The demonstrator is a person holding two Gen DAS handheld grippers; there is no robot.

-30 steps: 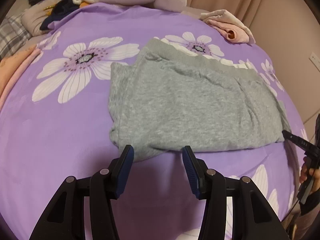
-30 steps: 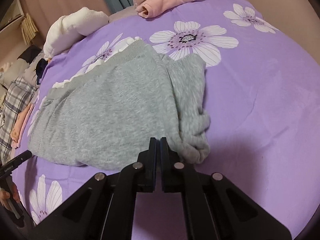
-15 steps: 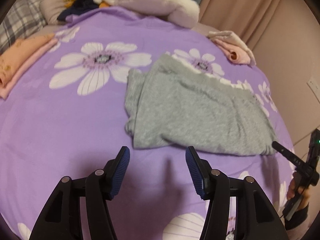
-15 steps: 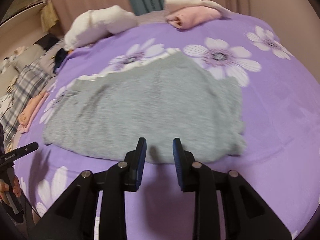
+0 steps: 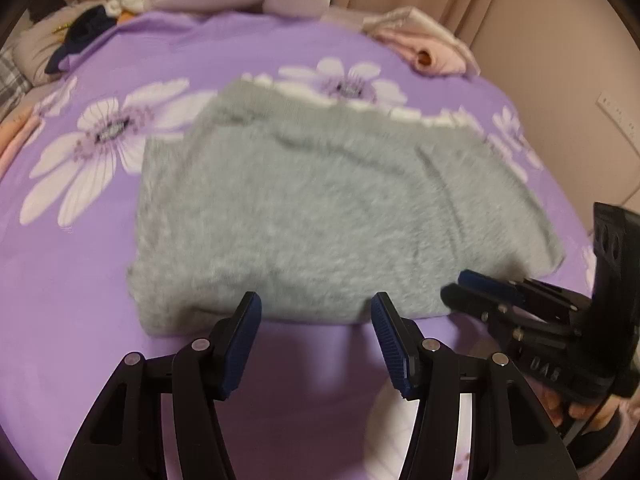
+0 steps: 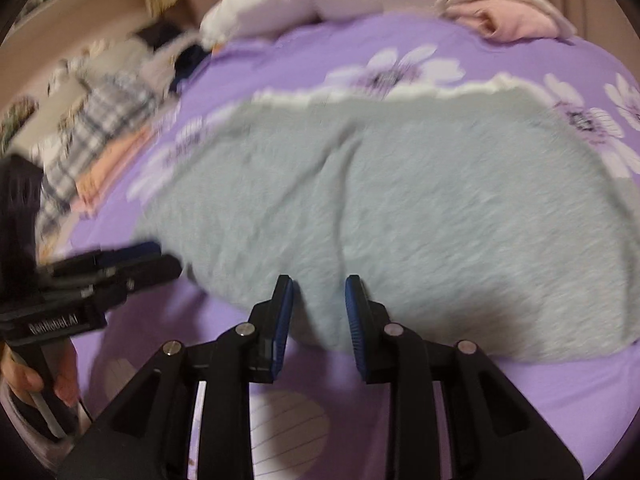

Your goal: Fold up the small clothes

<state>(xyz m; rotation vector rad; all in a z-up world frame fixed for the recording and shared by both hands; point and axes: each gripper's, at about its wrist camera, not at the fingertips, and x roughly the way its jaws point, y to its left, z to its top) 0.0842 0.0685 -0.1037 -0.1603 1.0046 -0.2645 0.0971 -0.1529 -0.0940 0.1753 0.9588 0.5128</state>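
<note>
The folded grey shorts [image 5: 328,216] lie flat on the purple floral bedspread [image 5: 80,280]. The left gripper [image 5: 316,332] hangs spread wide at their near hem, the right gripper [image 6: 319,316] parted over their near edge, neither holding anything

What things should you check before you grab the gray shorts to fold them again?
1. Left gripper open: ok.
2. Right gripper open: ok.
3. Both at the near edge of the gray shorts: ok.
4. Fabric already between the fingers: cannot tell, the pictures are blurred.
5. Shorts lying flat on the purple sheet: mostly ok, a few wrinkles.
6. Pink clothes out of the way at the far edge: ok.
</note>
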